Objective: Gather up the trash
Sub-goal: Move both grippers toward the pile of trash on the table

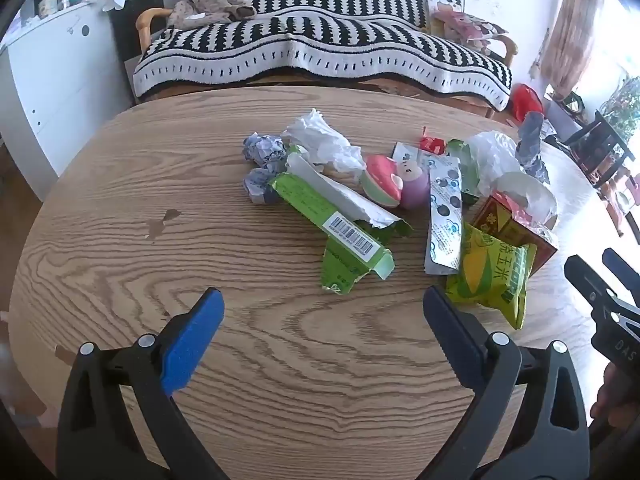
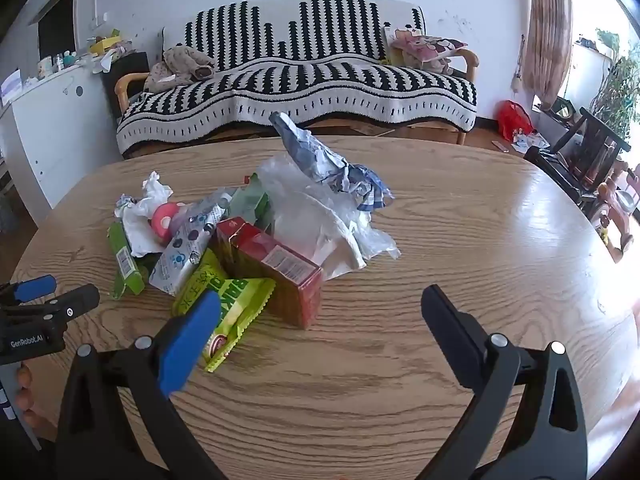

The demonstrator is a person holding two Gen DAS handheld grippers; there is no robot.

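A heap of trash lies on the round wooden table (image 1: pixel 120 208). In the left wrist view it holds a torn green carton (image 1: pixel 340 232), white tissue (image 1: pixel 320 142), a blue-white wrapper (image 1: pixel 442 220), a yellow-green snack bag (image 1: pixel 490 276) and a red box (image 1: pixel 516 224). My left gripper (image 1: pixel 322 300) hovers open just short of the green carton, nothing between its fingers. In the right wrist view the red box (image 2: pixel 276 264), the snack bag (image 2: pixel 228 312) and clear plastic (image 2: pixel 320 224) lie ahead. My right gripper (image 2: pixel 320 304) stands open, with the red box's near corner between its tips.
A pink and purple toy (image 1: pixel 394 184) sits among the trash. Behind the table stands a sofa (image 2: pixel 296 80) with a black-and-white striped cover. A white cabinet (image 1: pixel 60 72) is at the left, dark chairs (image 2: pixel 580 160) at the right, a red bag (image 2: pixel 514 118) on the floor.
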